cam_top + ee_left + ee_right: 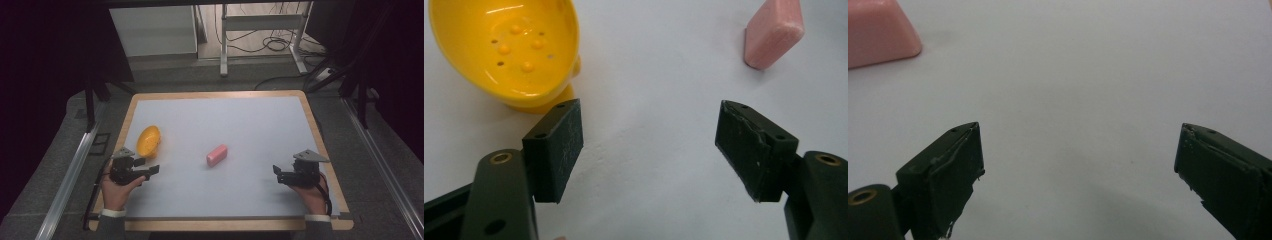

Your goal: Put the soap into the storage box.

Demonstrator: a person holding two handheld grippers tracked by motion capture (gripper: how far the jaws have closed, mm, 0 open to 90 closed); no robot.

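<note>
- Looking at how things lie, I'd say nothing's really begun: the soap (217, 155) lies flat on the mat (240, 125) mid-table, and the dish (148, 140) sits off to its left, well apart from it.
- My guess is the job is getting the soap into the dish. The dish is empty right now; from the left gripper view you can see its bare yellow inside (516, 47) with the little bumps and drain holes.
- Left gripper (145, 168) is released, jaws spread wide with nothing between them. It sits just beside the dish, on the near side, not touching it as far as I can tell.
- Right gripper (277, 174) is also released, jaws wide apart over bare mat. The soap is off to its left with a clear gap, and just a corner of it (878, 32) peeks into the right gripper view.
- So what's done: pretty much zero. What's left: reach for the soap, close on it, lift, carry it over and set it in the dish.
- Either hand could go for it. The soap lies between them, a bit nearer the left gripper's side.
</note>
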